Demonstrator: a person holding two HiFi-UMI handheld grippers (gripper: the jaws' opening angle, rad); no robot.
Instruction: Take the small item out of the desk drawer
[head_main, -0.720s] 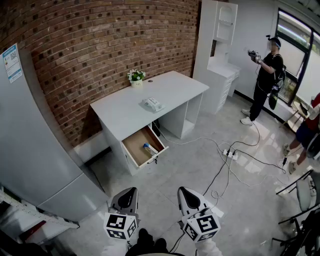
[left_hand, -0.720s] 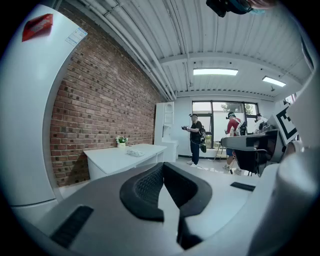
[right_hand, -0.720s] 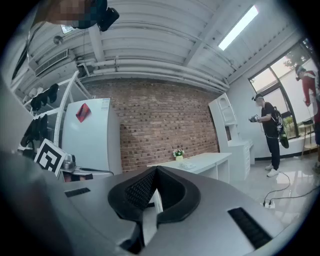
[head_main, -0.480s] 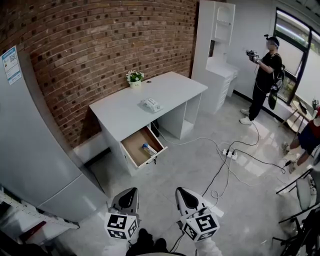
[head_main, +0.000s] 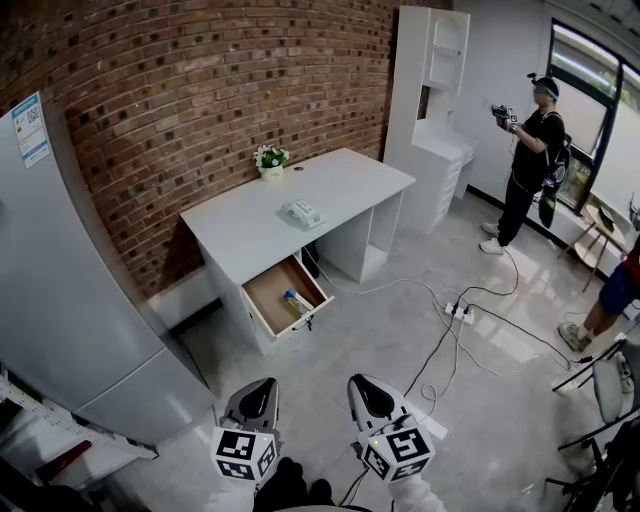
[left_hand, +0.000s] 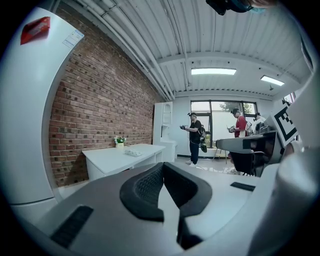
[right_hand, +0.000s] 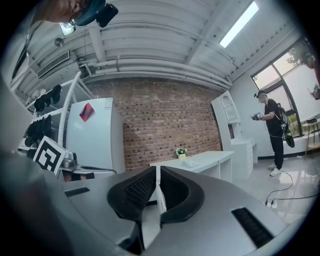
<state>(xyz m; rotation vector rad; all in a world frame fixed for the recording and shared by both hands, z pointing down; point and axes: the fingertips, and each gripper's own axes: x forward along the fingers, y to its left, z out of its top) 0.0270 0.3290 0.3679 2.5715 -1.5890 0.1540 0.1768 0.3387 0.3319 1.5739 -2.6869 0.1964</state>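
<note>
— Picking out the target first: the small item (head_main: 297, 300) is seen lying in the open desk drawer (head_main: 266, 288), toward its front right corner, below the top of the white desk (head_main: 340, 180).

— And the tools?

— Both are held low, at the bottom edge of the head view. The left gripper (head_main: 260, 383) is shown with its jaws brought together and nothing caught between them. The right gripper (head_main: 360, 381) is likewise closed up on nothing.

— Which way is the item to be found from there?

— Ahead, up the picture and well apart from both, with bare floor (head_main: 350, 330) lying between. It is set almost midway between the two lines of aim, a touch to the left gripper's side. Neither can be called clearly nearer, though a slight edge is judged for the left.

— Its long axis?

— Slanted. It is laid from upper left to lower right in the head view, at an angle across the drawer. A pinch across the narrow side would be called for, so the jaws would have to be opened and lined up first.

— Is the drawer seen from either gripper view?

— No, only the desk top is shown there.
</note>
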